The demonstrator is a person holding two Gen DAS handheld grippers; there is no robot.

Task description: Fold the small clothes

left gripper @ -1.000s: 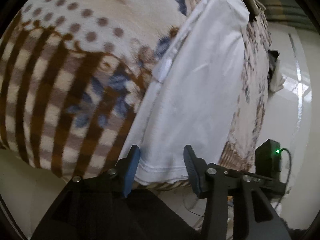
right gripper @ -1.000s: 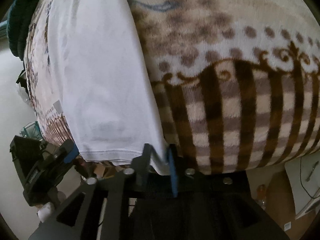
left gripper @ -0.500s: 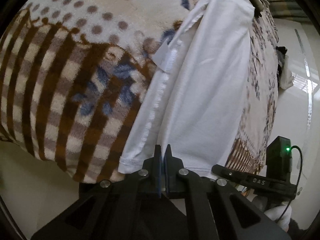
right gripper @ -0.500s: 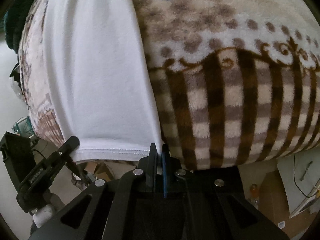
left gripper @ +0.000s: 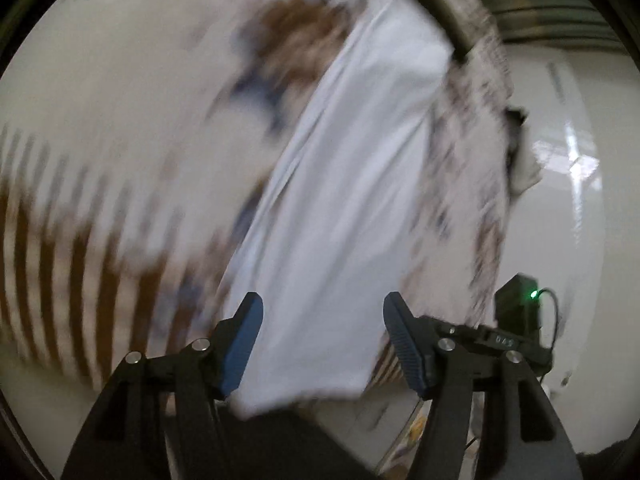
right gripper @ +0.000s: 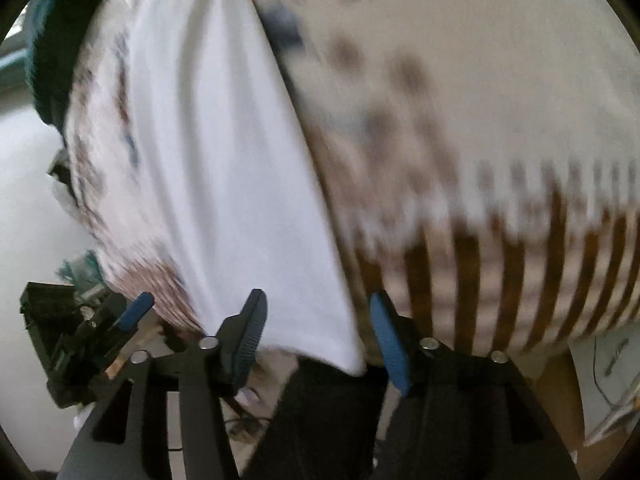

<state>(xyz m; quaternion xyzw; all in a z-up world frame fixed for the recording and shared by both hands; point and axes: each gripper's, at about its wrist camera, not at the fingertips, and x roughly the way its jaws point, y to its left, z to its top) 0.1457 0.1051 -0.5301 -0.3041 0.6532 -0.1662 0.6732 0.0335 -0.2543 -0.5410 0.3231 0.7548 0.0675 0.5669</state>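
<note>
Nearest to me, my left gripper (left gripper: 322,338) had its jaws apart; they had just been opening, and the near hem of the white garment (left gripper: 344,184) showed in the gap without either blue pad pressing on it. My right gripper (right gripper: 316,336) stood the same way, jaws just opened, with the garment's near corner between the pads but not pinched.

The garment lay as a long folded strip on the patterned blanket (left gripper: 120,128), running away from the near edge of the blanket toward its far end. Both views were smeared by motion.

In the left view, the brown stripes of the blanket sat left of the garment, and right of it, past the blanket's edge, I saw a black box with a green light (left gripper: 518,300) and a glossy pale floor (left gripper: 568,200).

The right view gave me what the left could not: my left gripper from outside, a blue pad (right gripper: 136,311) on a black frame beside the garment's near left corner, and a dark teal cloth (right gripper: 48,52) at the blanket's far left end.
</note>
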